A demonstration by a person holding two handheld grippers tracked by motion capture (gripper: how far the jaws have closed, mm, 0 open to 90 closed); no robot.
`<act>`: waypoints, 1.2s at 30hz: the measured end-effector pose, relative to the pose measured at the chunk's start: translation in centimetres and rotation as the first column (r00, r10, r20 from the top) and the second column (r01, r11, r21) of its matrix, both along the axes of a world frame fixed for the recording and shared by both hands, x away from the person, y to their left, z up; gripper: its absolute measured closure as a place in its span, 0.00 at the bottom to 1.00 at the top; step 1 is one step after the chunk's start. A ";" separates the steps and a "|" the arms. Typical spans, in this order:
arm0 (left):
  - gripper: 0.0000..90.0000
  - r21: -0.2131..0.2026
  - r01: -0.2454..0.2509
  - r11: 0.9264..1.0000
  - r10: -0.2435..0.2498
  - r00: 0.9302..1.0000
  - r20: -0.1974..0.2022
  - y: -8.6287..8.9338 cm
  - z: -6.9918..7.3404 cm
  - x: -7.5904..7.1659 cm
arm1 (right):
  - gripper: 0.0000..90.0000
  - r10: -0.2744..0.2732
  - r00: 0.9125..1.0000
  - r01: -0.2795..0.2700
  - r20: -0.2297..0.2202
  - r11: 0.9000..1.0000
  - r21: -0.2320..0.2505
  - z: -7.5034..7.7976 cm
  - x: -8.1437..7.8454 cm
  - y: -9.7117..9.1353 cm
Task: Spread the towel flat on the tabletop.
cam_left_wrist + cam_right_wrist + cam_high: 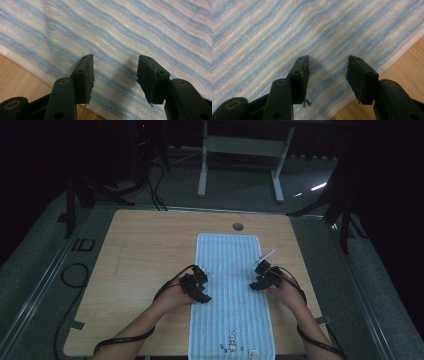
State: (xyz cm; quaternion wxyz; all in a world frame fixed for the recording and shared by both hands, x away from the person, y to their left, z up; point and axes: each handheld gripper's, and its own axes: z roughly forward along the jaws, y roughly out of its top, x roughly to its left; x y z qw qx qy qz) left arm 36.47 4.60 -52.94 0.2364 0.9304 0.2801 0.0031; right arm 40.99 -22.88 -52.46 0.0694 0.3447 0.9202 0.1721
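Towel (231,290), blue-and-white striped, lies flat on table (145,270); both grippers' jaws gape above it, empty.

The blue-and-white striped terry cloth towel (232,290) looks soft and ribbed, lying on the matt light wooden table (145,255); both grippers' jaws look like matt black plastic.

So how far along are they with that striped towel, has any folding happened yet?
Done: the blue striped towel lies spread flat and lengthwise on the wooden table, with no fold in it. In hand: the left gripper and right gripper sit over its two long edges around mid-length, fingers apart with nothing pinched between them. Left: gripping the edges and, probably, all the folding.
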 end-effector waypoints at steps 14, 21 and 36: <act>0.52 0.077 0.015 0.997 -0.015 1.000 -0.001 -0.4 0.5 0.9 | 0.51 0.018 0.997 -0.021 -0.076 0.999 -0.037 0.4 1.8 0.7; 0.51 0.052 -0.059 0.997 0.057 0.998 0.037 1.1 2.1 2.2 | 0.51 -0.044 0.999 0.044 -0.026 0.999 0.023 2.2 2.3 -1.4; 0.49 -0.035 -0.224 0.974 0.227 0.968 0.107 3.4 2.8 6.5 | 0.52 -0.227 0.974 0.226 0.008 0.972 0.069 3.3 6.0 -3.9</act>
